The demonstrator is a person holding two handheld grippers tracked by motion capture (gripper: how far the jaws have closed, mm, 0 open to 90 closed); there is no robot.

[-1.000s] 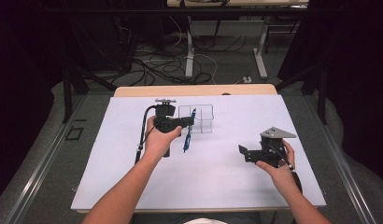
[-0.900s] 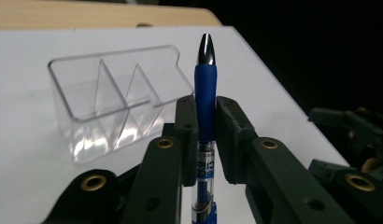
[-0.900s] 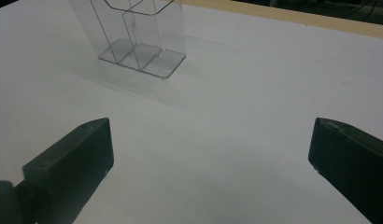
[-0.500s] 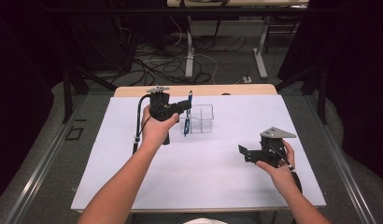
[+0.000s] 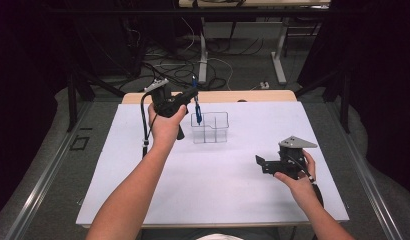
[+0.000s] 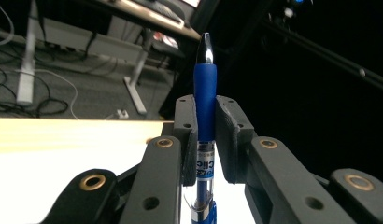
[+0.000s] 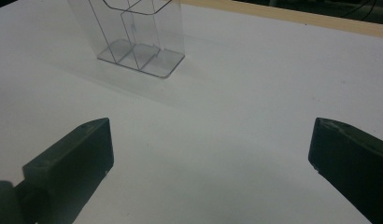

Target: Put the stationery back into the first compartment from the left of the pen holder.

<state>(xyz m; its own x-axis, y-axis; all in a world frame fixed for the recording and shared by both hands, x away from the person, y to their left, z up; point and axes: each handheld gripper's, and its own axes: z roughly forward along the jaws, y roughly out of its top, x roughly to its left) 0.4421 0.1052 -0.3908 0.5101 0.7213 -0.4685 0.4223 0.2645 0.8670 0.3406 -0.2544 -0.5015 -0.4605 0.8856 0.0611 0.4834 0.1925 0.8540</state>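
A blue pen (image 6: 205,98) stands upright between the pads of my left gripper (image 6: 206,123), which is shut on its barrel. From above, that gripper (image 5: 192,96) hangs over the back left of the white mat, and the pen (image 5: 196,107) points down just above the left edge of a clear divided holder (image 5: 210,127). My right gripper (image 5: 260,162) rests low at the front right, open with nothing between its fingers (image 7: 73,156). The clear holder (image 7: 133,35) stands ahead of it, and its visible compartments look empty.
A white mat (image 5: 218,190) covers the wooden table (image 5: 253,96). Beyond the table's far edge, cables and desk legs (image 5: 203,55) lie on the dark floor. A black cable (image 5: 144,125) hangs from the left gripper.
My left hand has lifted the pen up and toward the far side, from the holder's front left to above its left rim. The right hand has stayed in place.
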